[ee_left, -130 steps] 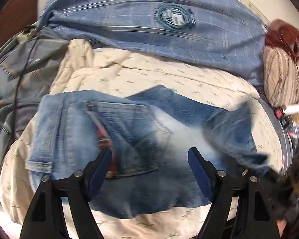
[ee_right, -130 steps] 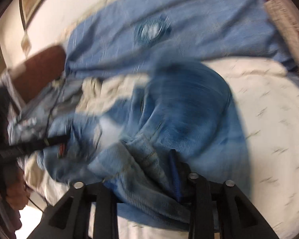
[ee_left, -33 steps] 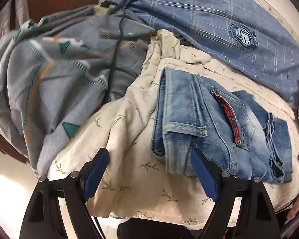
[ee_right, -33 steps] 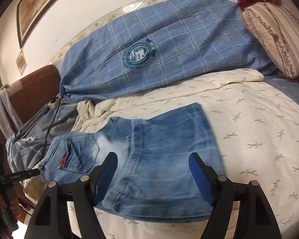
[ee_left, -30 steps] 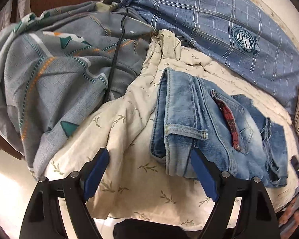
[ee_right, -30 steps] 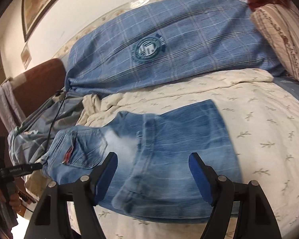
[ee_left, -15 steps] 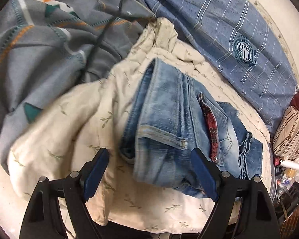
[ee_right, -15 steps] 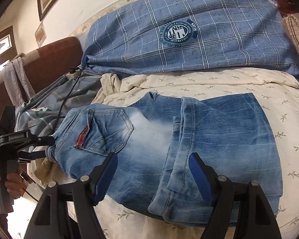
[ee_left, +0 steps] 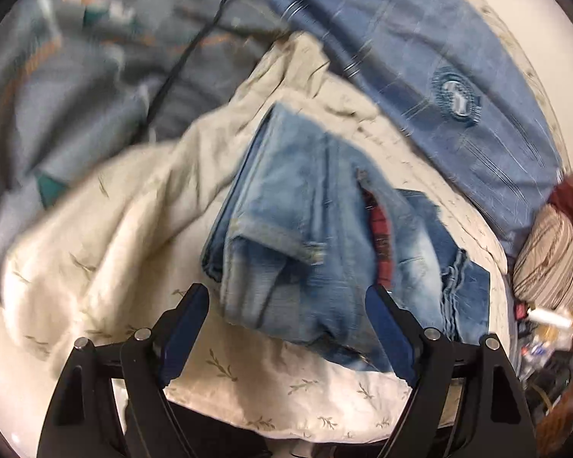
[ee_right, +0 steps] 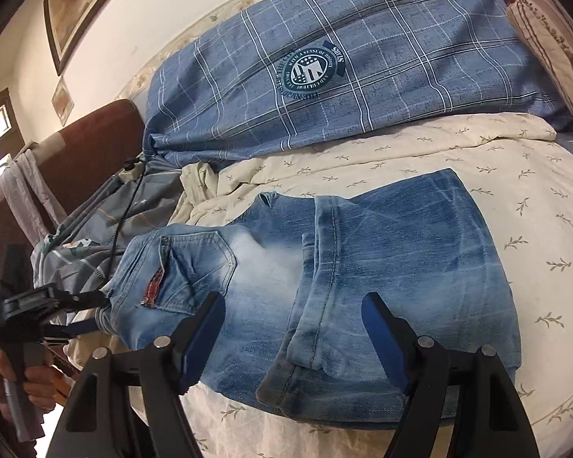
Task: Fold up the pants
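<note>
Light blue jeans (ee_right: 382, 267) lie folded on the cream leaf-print sheet (ee_right: 534, 198). The back pocket with red trim (ee_right: 154, 286) is at the left end and a leg hem is folded over the middle. My right gripper (ee_right: 292, 301) hovers open above the jeans' near edge with nothing between its fingers. My left gripper (ee_right: 95, 311), held in a hand (ee_right: 4, 366), points at the waistband end. In the blurred left wrist view the left gripper (ee_left: 286, 297) is open with the waistband end of the jeans (ee_left: 305, 236) just beyond its tips.
A blue plaid pillow with a round badge (ee_right: 317, 68) lies behind the jeans. A grey patterned blanket (ee_left: 76, 76) with a black cable (ee_left: 187, 53) is bunched beside the waistband end. A striped cushion (ee_left: 550, 263) and small clutter sit past the sheet. A brown headboard (ee_right: 88, 145) stands behind.
The right gripper has let go of the jeans leg, which now lies folded over. The left wrist view has swung and rolled so the jeans' waistband end sits between its fingers.
</note>
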`<state>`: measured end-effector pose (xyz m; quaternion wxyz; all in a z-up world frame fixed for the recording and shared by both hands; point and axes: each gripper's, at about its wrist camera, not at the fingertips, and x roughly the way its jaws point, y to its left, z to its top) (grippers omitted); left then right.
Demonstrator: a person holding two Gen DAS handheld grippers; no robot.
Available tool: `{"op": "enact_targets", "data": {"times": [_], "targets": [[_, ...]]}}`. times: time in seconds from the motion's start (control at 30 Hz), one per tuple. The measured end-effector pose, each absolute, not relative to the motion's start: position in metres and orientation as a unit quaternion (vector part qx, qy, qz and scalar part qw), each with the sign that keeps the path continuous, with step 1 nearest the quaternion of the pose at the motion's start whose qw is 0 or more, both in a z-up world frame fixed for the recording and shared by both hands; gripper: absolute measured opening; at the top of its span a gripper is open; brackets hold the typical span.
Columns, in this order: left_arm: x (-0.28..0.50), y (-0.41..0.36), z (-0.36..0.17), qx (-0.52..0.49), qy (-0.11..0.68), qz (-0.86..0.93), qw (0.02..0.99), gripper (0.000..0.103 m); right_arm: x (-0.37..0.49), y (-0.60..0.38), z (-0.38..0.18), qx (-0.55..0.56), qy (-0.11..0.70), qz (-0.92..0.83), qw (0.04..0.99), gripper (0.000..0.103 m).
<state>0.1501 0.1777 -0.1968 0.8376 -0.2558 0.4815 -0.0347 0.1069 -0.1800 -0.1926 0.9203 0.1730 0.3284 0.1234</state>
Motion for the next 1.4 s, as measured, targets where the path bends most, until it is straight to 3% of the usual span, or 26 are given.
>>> {"op": "enact_targets", "data": {"times": [0.3,0.33,0.43,0.57,0.7,0.73,0.77,0.83,0.93,0.97,1.07,1.4], "targets": [[0.173,0.185,-0.227,-0.31,0.483,-0.052,0.817,0.084,0.108,-0.188,-0.195,0.175,0.331,0.108,0.921,0.077],[0.172,0.184,-0.226,-0.307,0.481,-0.052,0.819,0.081,0.108,-0.188,-0.196,0.175,0.332,0.107,0.921,0.077],[0.17,0.181,-0.22,-0.292,0.475,-0.05,0.829,0.047,0.109,-0.186,-0.195,0.17,0.331,0.106,0.922,0.077],[0.169,0.18,-0.21,-0.288,0.466,-0.061,0.834,0.039,0.109,-0.183,-0.196,0.162,0.331,0.105,0.923,0.077],[0.173,0.171,-0.198,-0.26,0.458,-0.064,0.848,0.038,0.109,-0.183,-0.196,0.158,0.33,0.102,0.925,0.077],[0.175,0.171,-0.2,-0.259,0.465,-0.06,0.845,0.043,0.108,-0.184,-0.196,0.158,0.33,0.101,0.925,0.077],[0.178,0.173,-0.205,-0.263,0.473,-0.056,0.839,0.057,0.108,-0.184,-0.196,0.159,0.33,0.1,0.925,0.077],[0.184,0.178,-0.219,-0.289,0.49,-0.059,0.82,0.069,0.107,-0.187,-0.196,0.16,0.329,0.097,0.926,0.077],[0.183,0.174,-0.22,-0.28,0.484,-0.053,0.827,0.068,0.106,-0.193,-0.195,0.161,0.327,0.092,0.927,0.077],[0.182,0.171,-0.217,-0.269,0.48,-0.054,0.833,0.054,0.106,-0.195,-0.194,0.162,0.326,0.09,0.927,0.077],[0.18,0.16,-0.203,-0.236,0.467,-0.058,0.85,0.032,0.106,-0.205,-0.194,0.171,0.324,0.081,0.927,0.077],[0.156,0.095,-0.125,-0.115,0.395,-0.091,0.907,0.024,0.097,-0.261,-0.192,0.236,0.308,0.024,0.921,0.077]]}}
